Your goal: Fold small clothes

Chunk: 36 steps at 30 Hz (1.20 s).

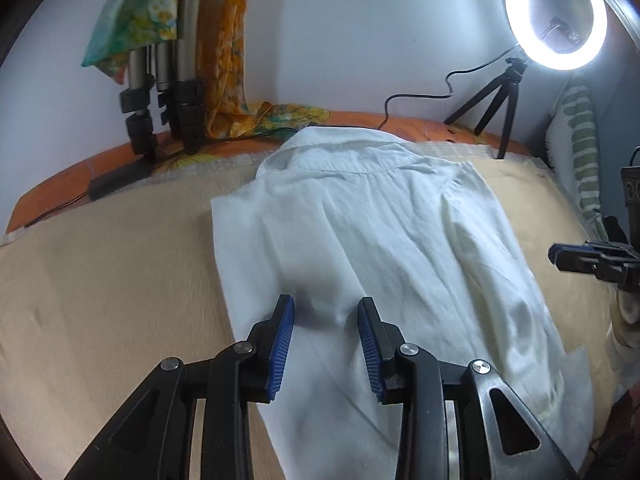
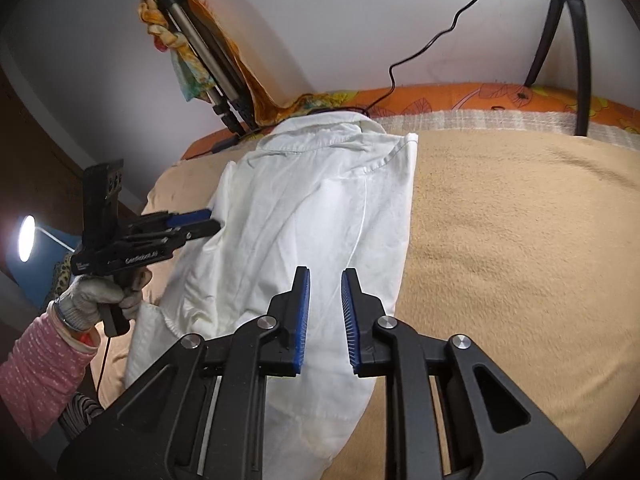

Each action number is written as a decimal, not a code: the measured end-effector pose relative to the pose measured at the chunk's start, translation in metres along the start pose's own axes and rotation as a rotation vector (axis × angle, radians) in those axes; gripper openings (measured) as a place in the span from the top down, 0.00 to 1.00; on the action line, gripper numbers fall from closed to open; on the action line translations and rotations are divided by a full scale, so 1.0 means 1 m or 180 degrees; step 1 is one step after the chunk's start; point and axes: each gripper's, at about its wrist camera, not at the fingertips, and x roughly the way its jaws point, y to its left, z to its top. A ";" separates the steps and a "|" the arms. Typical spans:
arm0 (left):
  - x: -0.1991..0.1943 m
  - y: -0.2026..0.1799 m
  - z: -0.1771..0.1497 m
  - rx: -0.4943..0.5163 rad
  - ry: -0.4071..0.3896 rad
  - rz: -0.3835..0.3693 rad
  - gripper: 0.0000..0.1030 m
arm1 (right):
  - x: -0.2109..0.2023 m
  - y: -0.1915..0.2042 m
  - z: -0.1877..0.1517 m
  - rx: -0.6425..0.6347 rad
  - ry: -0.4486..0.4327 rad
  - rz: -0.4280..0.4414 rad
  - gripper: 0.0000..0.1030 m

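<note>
The white shirt (image 1: 360, 248) lies collar-up across the frame centre on the bed (image 1: 100, 280), sides folded in. Left gripper (image 1: 326, 344) and right gripper (image 2: 325, 316) hover above, fingers parted, empty. Pinching one layer only could undo the folds.

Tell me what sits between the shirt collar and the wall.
Left wrist view: past the shirt collar lies a strip of orange patterned sheet with a black cable trailing across it, then the wall.
</note>
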 end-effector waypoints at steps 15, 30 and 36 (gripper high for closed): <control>-0.015 0.040 0.028 -0.0073 -0.0426 0.0363 0.53 | 0.044 -0.036 0.044 0.0016 0.0058 -0.0275 0.84; 0.013 0.068 0.028 -0.0382 -0.0201 -0.0101 1.00 | 0.069 -0.054 0.061 0.0129 0.0017 -0.0081 0.97; 0.013 0.073 0.024 -0.0499 -0.0213 -0.0179 0.99 | 0.069 -0.071 0.063 0.0234 0.0030 -0.0089 0.98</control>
